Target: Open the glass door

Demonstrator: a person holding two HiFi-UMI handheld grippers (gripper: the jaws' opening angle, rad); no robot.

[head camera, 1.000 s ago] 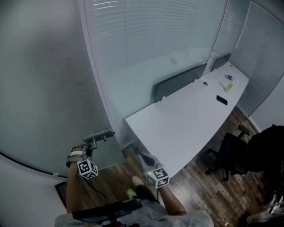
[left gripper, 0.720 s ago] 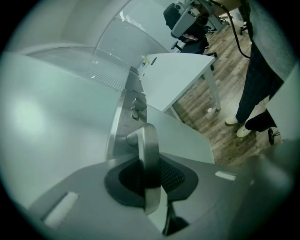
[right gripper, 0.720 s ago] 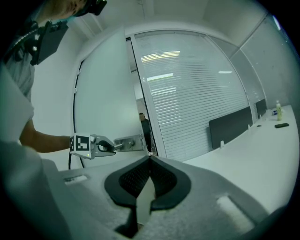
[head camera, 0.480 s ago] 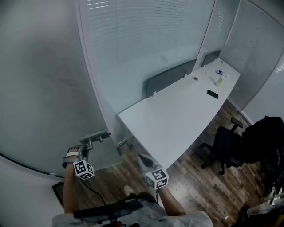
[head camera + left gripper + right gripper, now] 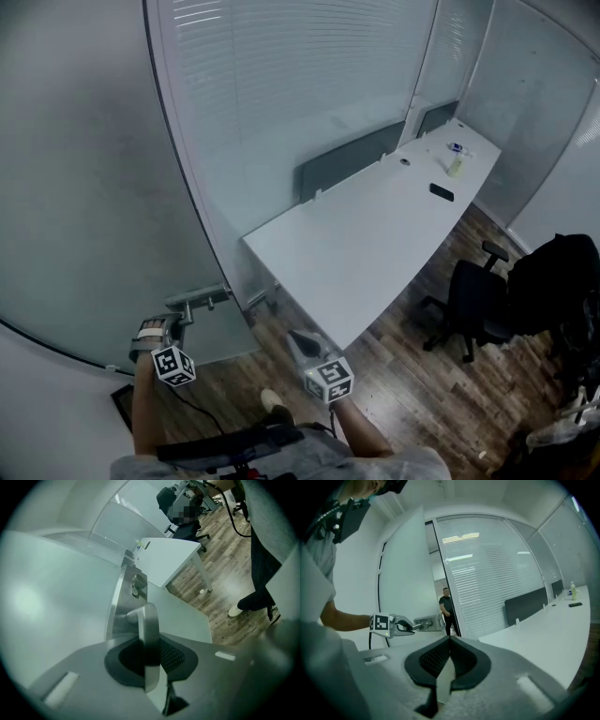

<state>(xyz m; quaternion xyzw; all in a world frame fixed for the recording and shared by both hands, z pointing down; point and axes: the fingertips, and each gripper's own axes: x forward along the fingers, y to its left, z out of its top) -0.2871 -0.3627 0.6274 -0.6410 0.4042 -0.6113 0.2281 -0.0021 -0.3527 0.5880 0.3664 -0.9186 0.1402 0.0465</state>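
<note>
Since a second before, the door handle (image 5: 200,298) and your left gripper (image 5: 185,312) had drifted lower and leftward in the head view. The door's edge had swung left with them, and more of the desk (image 5: 375,248) and the office chair (image 5: 472,307) had come into sight.

At far left, the frosted glass door (image 5: 84,206) filled the view. The door handle, a metal lever, stuck out near its lower edge. Your left gripper had its jaws closed on that lever. In the left gripper view the door handle (image 5: 149,620) ran straight up between the dark pads, pinched at a narrow opening. The lock plate (image 5: 123,599) and a small turn knob (image 5: 136,585) sat just beyond it on the door.

Further right, your right gripper (image 5: 299,338) hung over the wooden floor (image 5: 412,394), apart from the door and near the desk's closest corner. Its jaws met at the tips with nothing between them.

The long white desk ran away toward the upper right. It carried a dark divider screen (image 5: 352,161) along its far side, with a black phone (image 5: 441,192) and a bottle (image 5: 457,167) near the far end. Blinds (image 5: 309,75) showed behind the glass wall above it. The office chair stood just beside the desk's right edge.

In the right gripper view a person (image 5: 447,609) stood in the gap past the door's edge.
</note>
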